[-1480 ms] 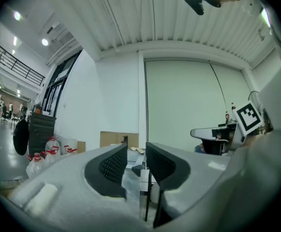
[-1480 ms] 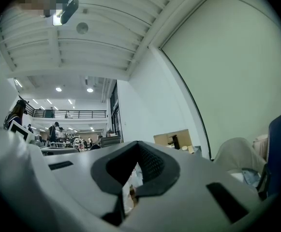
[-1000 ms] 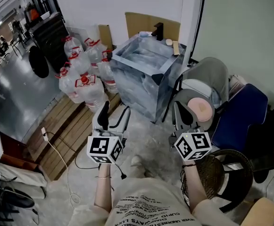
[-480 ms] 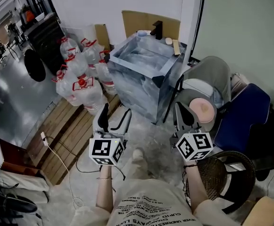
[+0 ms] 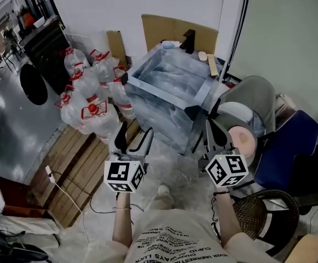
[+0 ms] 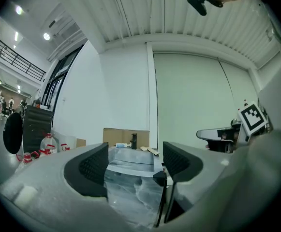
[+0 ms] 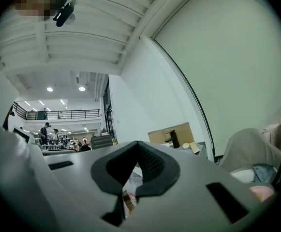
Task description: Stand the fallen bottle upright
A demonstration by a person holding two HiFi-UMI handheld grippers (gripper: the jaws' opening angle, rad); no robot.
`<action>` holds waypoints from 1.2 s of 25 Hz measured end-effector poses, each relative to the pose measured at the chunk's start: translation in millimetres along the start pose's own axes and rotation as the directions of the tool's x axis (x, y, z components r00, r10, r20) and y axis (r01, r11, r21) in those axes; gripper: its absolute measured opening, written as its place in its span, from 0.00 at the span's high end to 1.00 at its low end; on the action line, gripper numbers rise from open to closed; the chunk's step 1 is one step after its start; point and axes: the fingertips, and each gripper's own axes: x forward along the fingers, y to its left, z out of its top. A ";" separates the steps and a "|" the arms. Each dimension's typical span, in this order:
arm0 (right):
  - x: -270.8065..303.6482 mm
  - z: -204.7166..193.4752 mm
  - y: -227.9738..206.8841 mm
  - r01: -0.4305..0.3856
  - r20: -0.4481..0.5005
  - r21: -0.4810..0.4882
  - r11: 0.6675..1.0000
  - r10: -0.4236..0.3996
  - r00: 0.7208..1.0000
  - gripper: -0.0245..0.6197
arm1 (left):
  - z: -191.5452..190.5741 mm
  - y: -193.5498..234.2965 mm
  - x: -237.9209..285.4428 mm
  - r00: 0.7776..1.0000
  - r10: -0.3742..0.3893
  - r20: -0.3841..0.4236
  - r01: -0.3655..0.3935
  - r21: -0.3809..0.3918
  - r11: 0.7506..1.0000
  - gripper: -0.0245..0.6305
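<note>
Head view: approach step, with the fallen bottle (image 5: 169,44) lying on the marbled sink's (image 5: 148,86) far rim at upper centre, just left of the black faucet (image 5: 189,40). Left gripper (image 5: 132,136) jaws apart and empty; right gripper (image 5: 213,133) jaws together. Next move, as I judge it: reach across the basin to the bottle.

— How's the left gripper (image 5: 133,131) held?
— Level, out in front on a bare left forearm (image 5: 121,223). Its jaws stand wide apart, with nothing between the pads.
— And the right gripper (image 5: 214,129)?
— Level too, alongside the left but apart from it. Its jaws are closed tip to tip, gripping nothing.
</note>
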 end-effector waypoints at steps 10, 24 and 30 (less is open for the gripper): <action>103.1 -12.7 3.8 0.014 -0.002 -0.008 1.000 -0.014 1.000 0.95 | -11.6 60.8 81.7 0.996 -0.082 -0.043 0.082 -0.002 0.997 0.45; 181.5 -22.5 -7.0 0.025 -0.011 -0.015 1.000 -0.025 1.000 0.96 | -13.7 94.0 150.7 0.990 -0.137 -0.024 0.137 -0.018 0.990 0.45; 202.6 -31.9 -20.0 0.029 -0.024 0.005 1.000 -0.029 0.999 0.96 | -21.7 102.1 176.1 0.989 -0.145 -0.035 0.144 -0.023 0.989 0.45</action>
